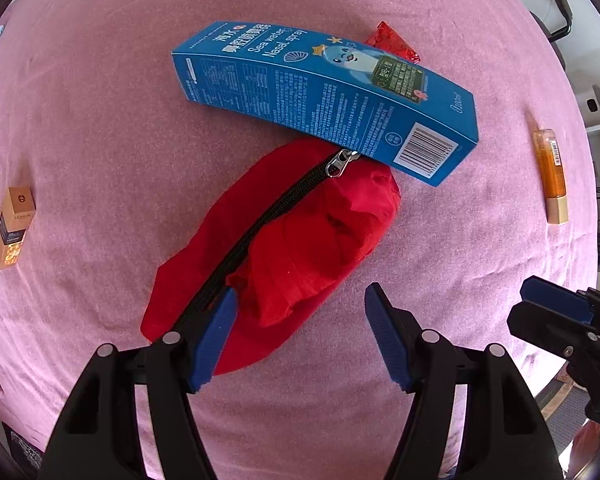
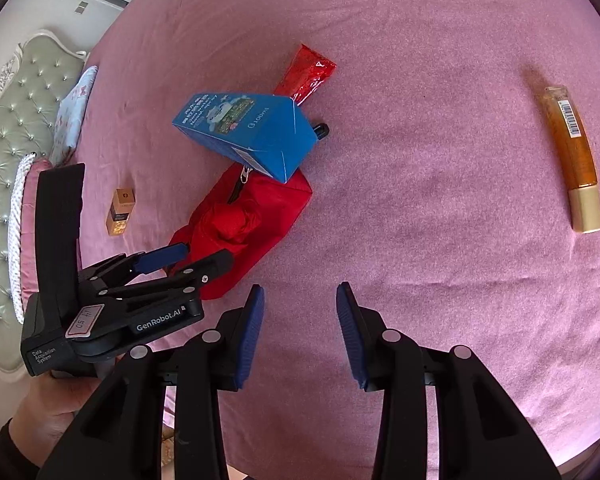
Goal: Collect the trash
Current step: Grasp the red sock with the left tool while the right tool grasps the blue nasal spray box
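A red zip pouch (image 1: 280, 240) lies on the pink bed sheet (image 1: 100, 120), its black zipper running diagonally. A blue nasal-spray box (image 1: 328, 96) leans on the pouch's far end, and a red shiny wrapper (image 1: 396, 44) pokes out behind the box. My left gripper (image 1: 300, 320) points down over the pouch's near end, open, with its left pad (image 1: 216, 340) over the zipper side. My right gripper (image 2: 300, 328) hangs open above bare sheet to the right of the pouch (image 2: 248, 228), with nothing between its fingers. An orange tube (image 2: 572, 160) lies far right.
A small brown carton (image 1: 14, 226) lies on the sheet at the left. A padded grey headboard (image 2: 4, 160) and a floral pillow (image 2: 74, 112) edge the bed on the left of the right wrist view. A hand (image 2: 60, 400) holds the left gripper there. A chair (image 1: 556, 12) stands beyond the bed.
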The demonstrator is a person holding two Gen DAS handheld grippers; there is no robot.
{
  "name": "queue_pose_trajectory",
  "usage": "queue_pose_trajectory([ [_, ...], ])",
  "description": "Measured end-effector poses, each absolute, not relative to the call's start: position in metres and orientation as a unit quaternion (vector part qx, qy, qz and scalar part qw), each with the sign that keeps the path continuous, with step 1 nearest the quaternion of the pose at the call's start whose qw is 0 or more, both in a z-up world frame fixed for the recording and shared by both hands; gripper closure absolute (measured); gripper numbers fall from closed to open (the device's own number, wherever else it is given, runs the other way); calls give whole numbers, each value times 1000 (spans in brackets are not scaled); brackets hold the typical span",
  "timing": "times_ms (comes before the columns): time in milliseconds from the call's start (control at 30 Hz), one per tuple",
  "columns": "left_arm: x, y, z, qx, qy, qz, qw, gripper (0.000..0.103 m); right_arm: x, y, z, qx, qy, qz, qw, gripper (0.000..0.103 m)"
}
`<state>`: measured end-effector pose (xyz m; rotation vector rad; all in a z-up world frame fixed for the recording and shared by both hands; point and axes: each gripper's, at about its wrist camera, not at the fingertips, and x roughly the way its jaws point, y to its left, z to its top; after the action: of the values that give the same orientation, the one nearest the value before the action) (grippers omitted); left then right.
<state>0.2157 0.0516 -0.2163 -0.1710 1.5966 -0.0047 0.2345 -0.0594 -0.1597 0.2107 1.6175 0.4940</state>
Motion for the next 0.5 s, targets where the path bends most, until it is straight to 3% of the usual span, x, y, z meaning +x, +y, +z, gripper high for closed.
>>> queue_pose_trajectory([
  [200, 225, 58, -242, -82, 729, 8, 680, 38, 264, -42, -158, 66, 703, 231, 670, 58],
  [300, 226, 66, -250, -99, 732, 27, 673, 56, 278, -30, -157, 50, 698, 242, 672, 53],
  [433, 226, 78, -249, -144, 727, 26, 671, 64, 292, -12, -153, 12, 685, 258, 681, 47],
  [500, 227, 84, -245, -168, 723, 23, 670, 66, 299, -3, -152, -12, 678, 267, 685, 38],
])
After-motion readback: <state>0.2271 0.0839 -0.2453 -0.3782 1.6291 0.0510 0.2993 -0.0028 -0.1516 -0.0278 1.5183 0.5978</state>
